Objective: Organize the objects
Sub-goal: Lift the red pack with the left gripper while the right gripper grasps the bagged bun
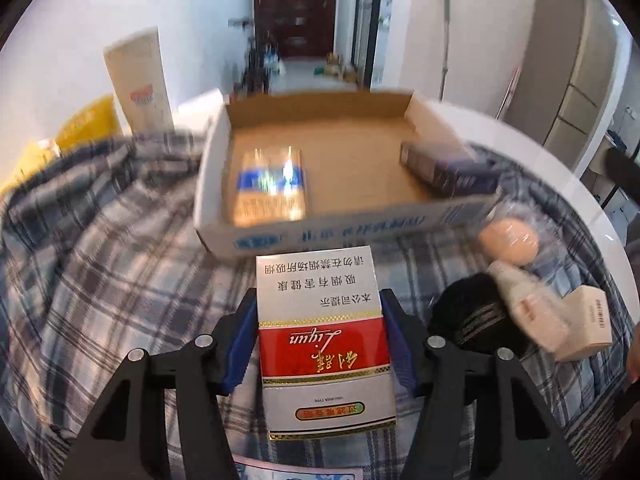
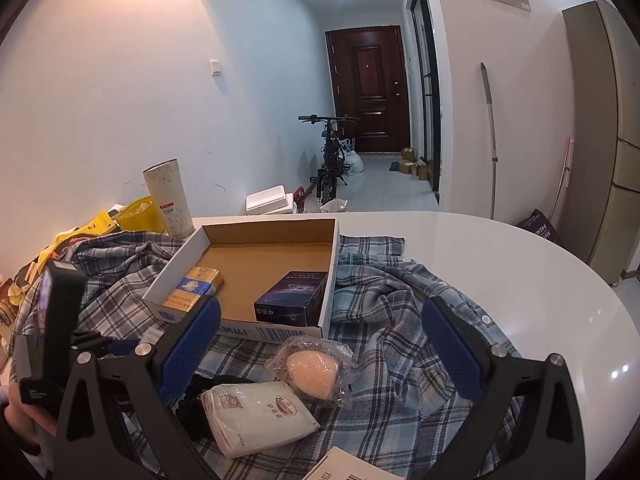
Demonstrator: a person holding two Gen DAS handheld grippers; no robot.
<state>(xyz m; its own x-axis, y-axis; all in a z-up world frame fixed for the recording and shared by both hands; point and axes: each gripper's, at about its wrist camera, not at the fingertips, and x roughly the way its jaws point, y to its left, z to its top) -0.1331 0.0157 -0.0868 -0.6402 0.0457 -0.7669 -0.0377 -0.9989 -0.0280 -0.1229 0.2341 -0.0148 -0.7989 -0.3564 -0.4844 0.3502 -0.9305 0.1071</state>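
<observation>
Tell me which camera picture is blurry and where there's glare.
Left wrist view: motion blur smears the shallow cardboard box, and glare washes out the gold-and-blue cigarette pack inside; the red-and-white cigarette pack clamped in the left claw stays sharp. Right wrist view: crisp throughout, with small ceiling-light reflections on the glossy white table; fisheye bends both.

Bicycle (image 2: 330, 152), brown door (image 2: 370, 88), mop (image 2: 491, 136), white tumbler (image 2: 168, 198)
</observation>
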